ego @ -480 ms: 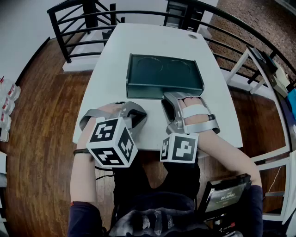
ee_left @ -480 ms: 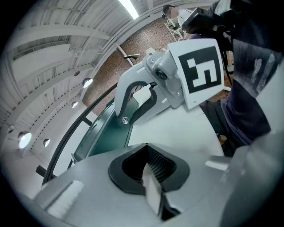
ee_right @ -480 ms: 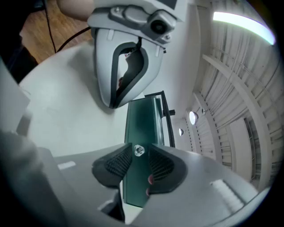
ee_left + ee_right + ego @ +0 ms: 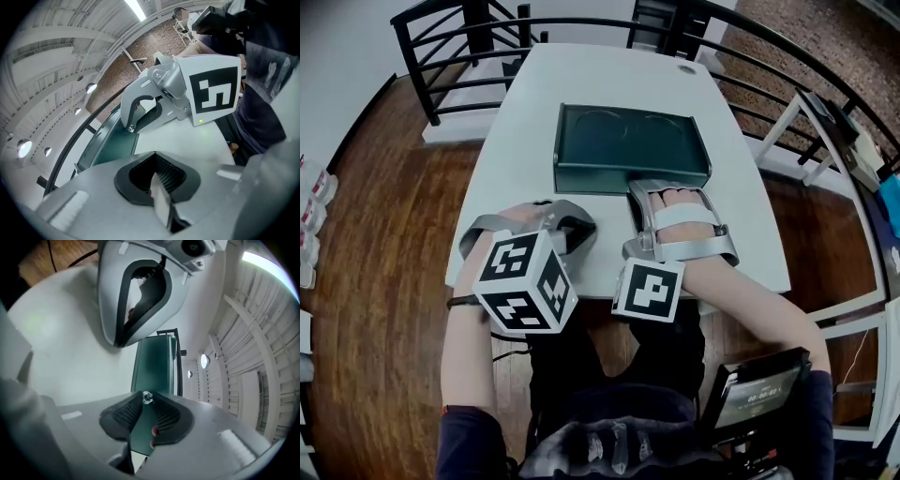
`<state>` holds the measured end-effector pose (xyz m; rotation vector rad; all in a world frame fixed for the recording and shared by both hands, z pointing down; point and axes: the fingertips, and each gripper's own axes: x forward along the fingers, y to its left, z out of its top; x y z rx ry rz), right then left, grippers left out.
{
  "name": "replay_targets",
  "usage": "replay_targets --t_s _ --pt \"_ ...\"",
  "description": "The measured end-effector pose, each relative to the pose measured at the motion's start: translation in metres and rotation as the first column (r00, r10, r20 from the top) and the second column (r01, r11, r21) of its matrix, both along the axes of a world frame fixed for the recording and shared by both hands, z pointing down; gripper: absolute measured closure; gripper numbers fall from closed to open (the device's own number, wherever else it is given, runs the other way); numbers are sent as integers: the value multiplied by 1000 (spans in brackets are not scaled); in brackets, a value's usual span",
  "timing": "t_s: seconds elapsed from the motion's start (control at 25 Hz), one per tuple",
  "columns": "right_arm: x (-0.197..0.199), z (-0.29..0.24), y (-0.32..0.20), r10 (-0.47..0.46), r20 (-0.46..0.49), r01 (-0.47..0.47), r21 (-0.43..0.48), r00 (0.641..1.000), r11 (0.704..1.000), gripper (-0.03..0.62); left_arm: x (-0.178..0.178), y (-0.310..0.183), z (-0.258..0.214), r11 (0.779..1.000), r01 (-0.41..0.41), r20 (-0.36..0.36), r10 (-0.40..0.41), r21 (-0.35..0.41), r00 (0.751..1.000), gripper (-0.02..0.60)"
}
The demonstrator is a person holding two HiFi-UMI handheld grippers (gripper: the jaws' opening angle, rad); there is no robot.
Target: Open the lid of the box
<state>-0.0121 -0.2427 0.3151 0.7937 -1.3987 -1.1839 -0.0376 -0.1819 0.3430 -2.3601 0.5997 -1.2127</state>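
A dark green flat box (image 4: 628, 141) lies in the middle of the white table (image 4: 741, 234), its lid down. My right gripper (image 4: 643, 187) reaches to the box's front edge. In the right gripper view its jaws (image 4: 146, 401) are shut on the green lid edge (image 4: 143, 427), with a small clear knob (image 4: 147, 397) at the tips. My left gripper (image 4: 586, 230) rests on the table short of the box's front left corner. In the left gripper view its pads (image 4: 168, 171) stand slightly apart with nothing held.
A black metal railing (image 4: 441, 56) curves round the table's far end. A round grommet hole (image 4: 686, 68) sits in the far right of the table. Wooden floor lies on both sides. A tablet-like screen (image 4: 755, 394) hangs at the person's right hip.
The right gripper has shifted slightly forward and left at the box's front edge. The left gripper and the lid look unchanged.
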Motion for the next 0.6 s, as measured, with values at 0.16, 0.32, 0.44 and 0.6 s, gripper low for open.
replay_targets --t_s 0.16,0.32,0.44,0.6 --pt "-1 3 4 -3 8 4 -16 1000 1000 523 -1 2 2 1000 3 9 -3 14 1000 567" --pt "-1 2 14 -20 16 21 -30 1000 999 523 -6 20 -4 999 -15 -56 13 -48 998 566" --pt "0 1 26 -31 10 31 -45 999 999 523 -9 40 -25 998 -12 -224 -3 -64 975 566" --pt "2 1 45 -33 17 34 -84 999 996 523 -16 54 -24 996 27 -283 -50 -82 958 566"
